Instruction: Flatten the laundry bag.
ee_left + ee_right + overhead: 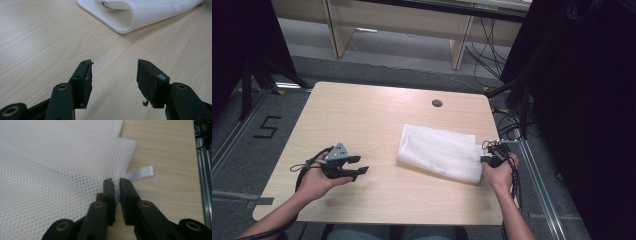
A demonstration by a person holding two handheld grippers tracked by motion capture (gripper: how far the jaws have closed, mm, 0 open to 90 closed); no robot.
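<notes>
**Right tongs pinch the mesh bag's corner; left tongs wait released**

Nearest the person, the left tongs (pixel 357 166) hover released over bare tabletop (pixel 377 200) toward the near left corner, jaws spread wide with nothing between them. The right tongs (pixel 117 185) sit at the near right edge, clenched on the corner of the white mesh bag (pixel 439 151), just beside its white ribbon tab (pixel 141 173). The bag lies folded and flat, right of the tabletop's centre, well apart from the left tongs.

The step in hand looks like a fold or a lift starting from the gripped corner. The next move probably calls for the left tongs to cross to the bag's free near-left corner and close on it, so both ends rise together without the thin mesh slipping.
</notes>
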